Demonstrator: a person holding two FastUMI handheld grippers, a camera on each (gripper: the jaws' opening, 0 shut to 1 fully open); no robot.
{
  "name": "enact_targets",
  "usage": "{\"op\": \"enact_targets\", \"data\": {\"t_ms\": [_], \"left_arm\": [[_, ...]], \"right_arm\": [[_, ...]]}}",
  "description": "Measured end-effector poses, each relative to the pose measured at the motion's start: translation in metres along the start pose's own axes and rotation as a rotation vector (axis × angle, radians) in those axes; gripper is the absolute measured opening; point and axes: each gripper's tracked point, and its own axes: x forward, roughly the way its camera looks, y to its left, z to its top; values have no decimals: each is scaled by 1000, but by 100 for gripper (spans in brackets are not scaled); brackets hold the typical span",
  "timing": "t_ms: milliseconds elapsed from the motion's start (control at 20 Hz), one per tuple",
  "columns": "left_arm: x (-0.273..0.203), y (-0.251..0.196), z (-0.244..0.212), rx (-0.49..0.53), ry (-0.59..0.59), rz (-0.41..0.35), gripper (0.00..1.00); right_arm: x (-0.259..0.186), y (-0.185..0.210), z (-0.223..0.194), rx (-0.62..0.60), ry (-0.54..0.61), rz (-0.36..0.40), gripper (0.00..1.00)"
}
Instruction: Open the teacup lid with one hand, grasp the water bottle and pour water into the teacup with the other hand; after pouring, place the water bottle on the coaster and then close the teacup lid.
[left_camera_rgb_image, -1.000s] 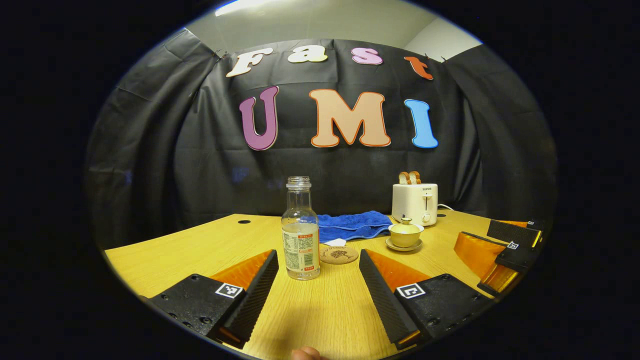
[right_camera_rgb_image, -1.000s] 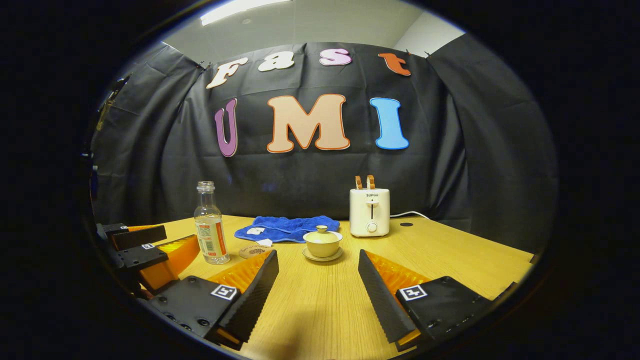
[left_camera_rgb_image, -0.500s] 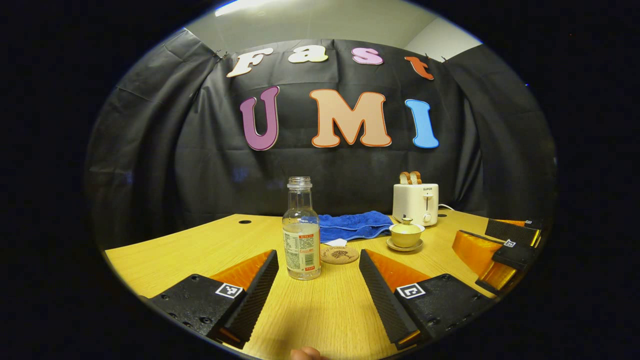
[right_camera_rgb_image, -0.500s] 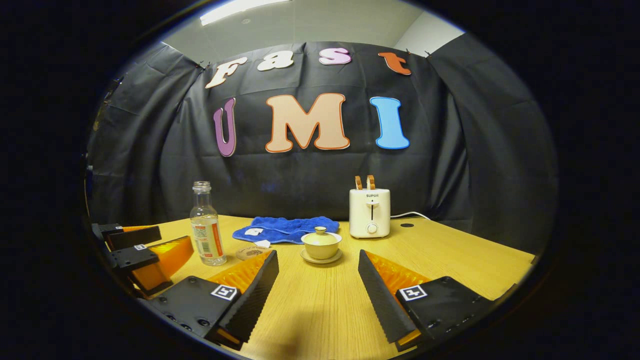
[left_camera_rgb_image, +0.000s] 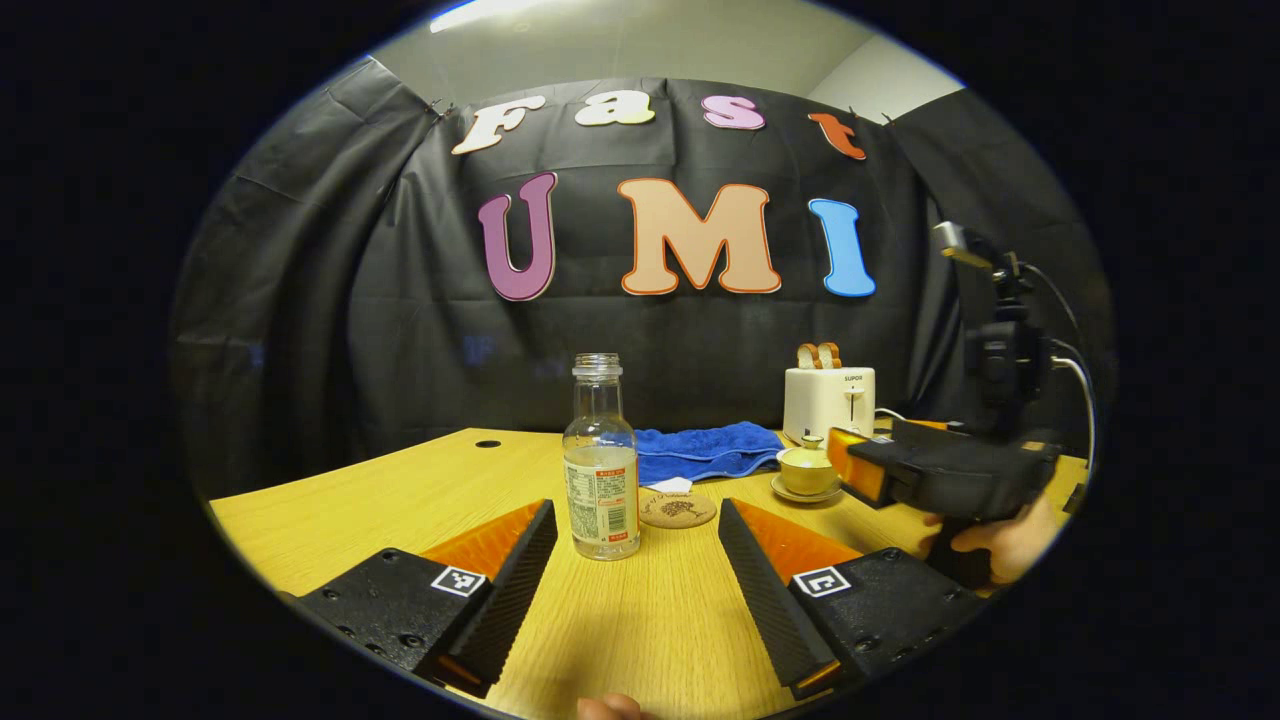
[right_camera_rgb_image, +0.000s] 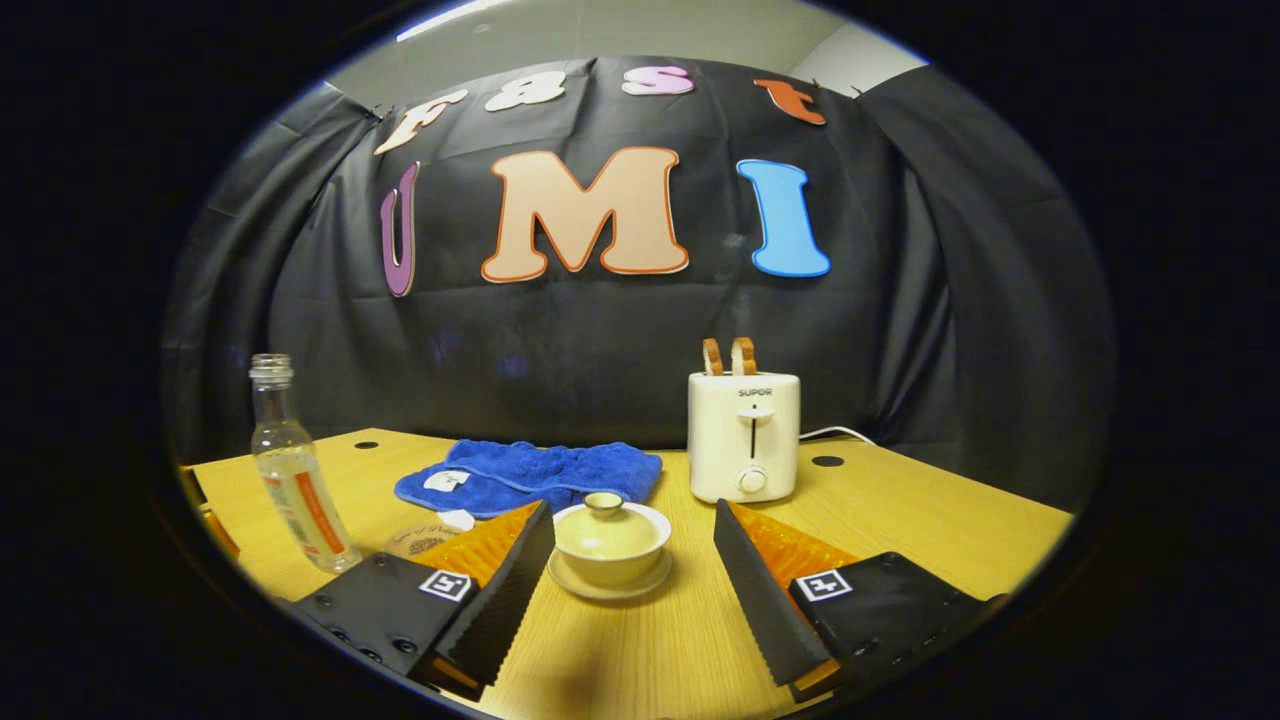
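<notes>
Right gripper view: right tool (right_camera_rgb_image: 632, 585) spread, lidded teacup (right_camera_rgb_image: 609, 541) apparently untouched; left tool (left_camera_rgb_image: 637, 580) spread.

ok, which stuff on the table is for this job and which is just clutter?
For the job: water bottle, teacup with its lid on, coaster, left gripper, right gripper.
Just lying about: toaster, blue towel.
</notes>
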Motion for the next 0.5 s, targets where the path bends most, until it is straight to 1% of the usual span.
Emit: {"op": "enact_targets", "data": {"t_ms": [50,200,250,300,400,500], "left_arm": [[0,0,0,0,0,0,95],[0,0,0,0,0,0,95],[1,0,1,1,0,0,95],[1,0,0,0,0,0,95],[1,0,0,0,0,0,95],[1,0,1,1,0,0,95]], "right_arm": [[12,3,-3,-4,14,11,100],[39,15,-6,-11,40,41,100],[48,17,-8,-16,48,46,96],[55,19,-8,-22,55,51,100],[67,26,-13,-33,70,72,100],[75,32,-11,-29,67,88,95]]}}
